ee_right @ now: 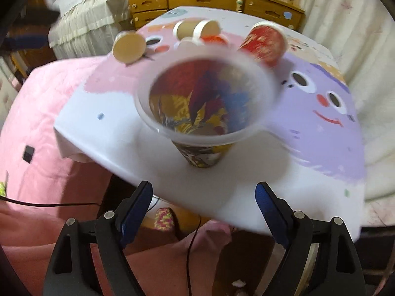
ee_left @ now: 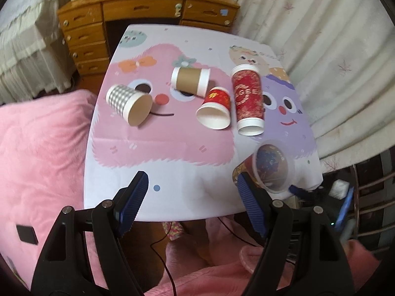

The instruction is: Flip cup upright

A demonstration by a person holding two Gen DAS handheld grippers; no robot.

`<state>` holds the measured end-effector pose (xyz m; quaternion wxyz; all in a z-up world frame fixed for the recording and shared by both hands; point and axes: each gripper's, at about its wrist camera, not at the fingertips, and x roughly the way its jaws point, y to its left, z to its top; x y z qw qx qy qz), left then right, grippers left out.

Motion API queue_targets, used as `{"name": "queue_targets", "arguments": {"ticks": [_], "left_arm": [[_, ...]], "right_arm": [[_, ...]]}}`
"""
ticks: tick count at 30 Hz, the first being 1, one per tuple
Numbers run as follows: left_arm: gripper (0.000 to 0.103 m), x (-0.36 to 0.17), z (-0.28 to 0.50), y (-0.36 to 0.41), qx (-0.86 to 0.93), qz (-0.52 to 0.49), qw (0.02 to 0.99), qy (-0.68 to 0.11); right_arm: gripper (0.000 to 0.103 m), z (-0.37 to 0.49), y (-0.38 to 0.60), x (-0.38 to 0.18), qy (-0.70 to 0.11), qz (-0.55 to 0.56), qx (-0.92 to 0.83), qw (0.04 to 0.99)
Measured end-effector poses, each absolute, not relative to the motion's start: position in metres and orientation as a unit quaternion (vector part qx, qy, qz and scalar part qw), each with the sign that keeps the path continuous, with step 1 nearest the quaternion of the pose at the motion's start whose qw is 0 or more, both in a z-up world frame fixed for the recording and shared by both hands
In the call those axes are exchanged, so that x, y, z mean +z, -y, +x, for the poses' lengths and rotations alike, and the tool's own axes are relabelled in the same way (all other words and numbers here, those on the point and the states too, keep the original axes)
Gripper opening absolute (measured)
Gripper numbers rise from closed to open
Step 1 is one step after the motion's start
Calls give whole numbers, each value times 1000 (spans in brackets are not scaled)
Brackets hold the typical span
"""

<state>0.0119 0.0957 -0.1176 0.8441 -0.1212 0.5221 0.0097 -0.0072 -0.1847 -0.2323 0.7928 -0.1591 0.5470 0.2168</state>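
Observation:
A clear plastic cup with a colourful print [ee_right: 202,113] stands upright near the table's front edge, mouth up; it also shows in the left wrist view [ee_left: 271,167], partly behind my left gripper's right finger. My right gripper [ee_right: 203,209] is open just in front of and below it, not touching. My left gripper [ee_left: 191,197] is open and empty over the table's near edge. Four cups lie on their sides further back: a checked one [ee_left: 128,103], a brown-sleeved one [ee_left: 190,81], a small red one [ee_left: 216,111] and a tall red one [ee_left: 248,98].
The table [ee_left: 172,172] has a cartoon-print cloth. A pink blanket [ee_left: 42,160] lies to the left. A wooden dresser [ee_left: 148,12] stands behind, and a curtain [ee_left: 333,61] hangs at the right. Cables run below the front edge.

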Motion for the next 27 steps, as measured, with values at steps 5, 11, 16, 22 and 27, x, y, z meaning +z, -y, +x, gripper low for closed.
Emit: {"name": "queue_targets", "arguments": {"ticks": [5,11,16,22,27], "left_arm": [[72,-81,-3,-83,0,-87,869,-488],[72,-36,-13,-60,-16,-94,878,-469],[72,-8,-24,-31,1,-99,889,-447],[72,7,-47,11,36,-71,903,-422],[72,3,-66,24,86,-68,906,-408]], "right_arm": [[88,-7,198,-173,-595,-48,201,777],[90,-9,213,-110,-597,27,172,783],[90,-10,240,-61,-601,65,159,781],[90,-37,261,1,-514,25,129,847],[90,-62,278,35,-448,30,122,885]]}}
